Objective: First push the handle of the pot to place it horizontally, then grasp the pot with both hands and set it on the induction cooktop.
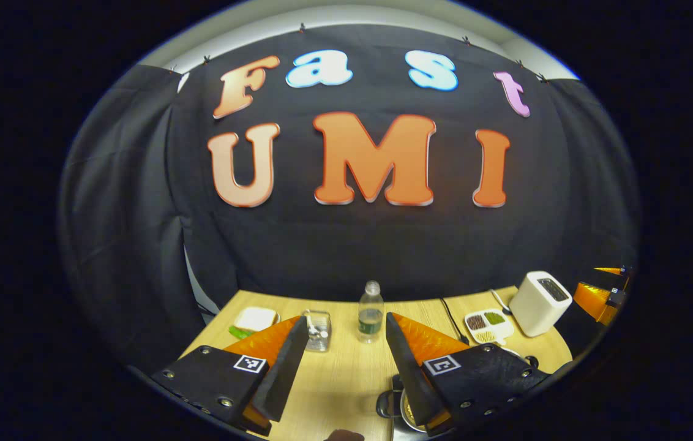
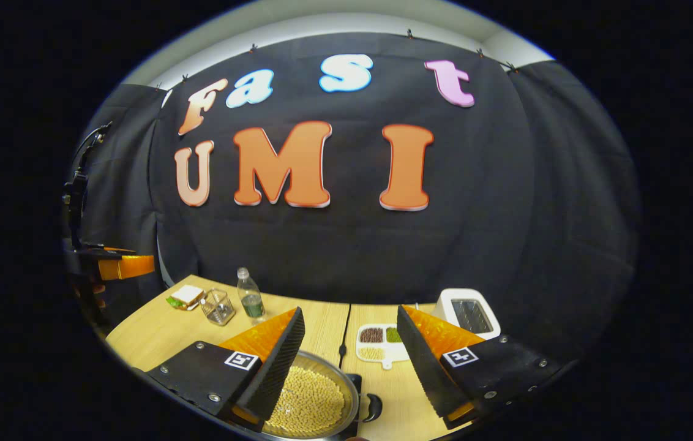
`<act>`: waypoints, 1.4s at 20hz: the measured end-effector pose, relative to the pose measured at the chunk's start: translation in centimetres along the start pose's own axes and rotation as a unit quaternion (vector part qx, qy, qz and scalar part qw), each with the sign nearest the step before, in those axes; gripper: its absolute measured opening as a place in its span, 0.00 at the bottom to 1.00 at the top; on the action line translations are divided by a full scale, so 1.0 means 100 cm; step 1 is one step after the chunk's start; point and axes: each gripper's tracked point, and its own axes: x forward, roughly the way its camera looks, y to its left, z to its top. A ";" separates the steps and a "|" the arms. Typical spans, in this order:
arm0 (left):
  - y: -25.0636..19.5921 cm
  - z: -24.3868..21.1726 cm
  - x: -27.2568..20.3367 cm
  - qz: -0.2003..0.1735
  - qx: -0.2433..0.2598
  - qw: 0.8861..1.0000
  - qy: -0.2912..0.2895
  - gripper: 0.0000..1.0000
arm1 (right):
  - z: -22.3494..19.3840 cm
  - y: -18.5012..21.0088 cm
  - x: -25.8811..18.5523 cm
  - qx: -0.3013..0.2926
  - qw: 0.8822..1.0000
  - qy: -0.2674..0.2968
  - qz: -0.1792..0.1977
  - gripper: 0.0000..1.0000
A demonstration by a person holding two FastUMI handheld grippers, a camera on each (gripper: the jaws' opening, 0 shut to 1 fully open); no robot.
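Observation:
A steel pot [image 2: 313,398] full of pale beans sits low in the right gripper view, partly behind the left finger of my right gripper [image 2: 350,309]. Its black loop handle [image 2: 373,407] sticks out to the right. A black body [image 2: 352,380] shows behind the pot's rim with a cable [image 2: 344,334] running to it; I cannot tell whether the pot stands on it. My right gripper hangs open above the pot. In the left gripper view my left gripper [image 1: 346,318] is open over bare table, and the pot's loop handle [image 1: 385,404] peeks out by its right finger.
On the wooden table [image 1: 346,380] stand a water bottle [image 1: 371,315], a clear glass container [image 1: 318,331], a sandwich plate [image 1: 254,320], a divided tray of beans [image 1: 488,326] and a white toaster [image 1: 539,303]. The other gripper [image 1: 600,294] hovers at the far right.

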 end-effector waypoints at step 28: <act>0.053 0.226 -0.173 0.090 -0.085 0.956 -0.266 0.73 | 0.214 0.038 -0.086 -0.022 0.979 -0.200 0.030 0.95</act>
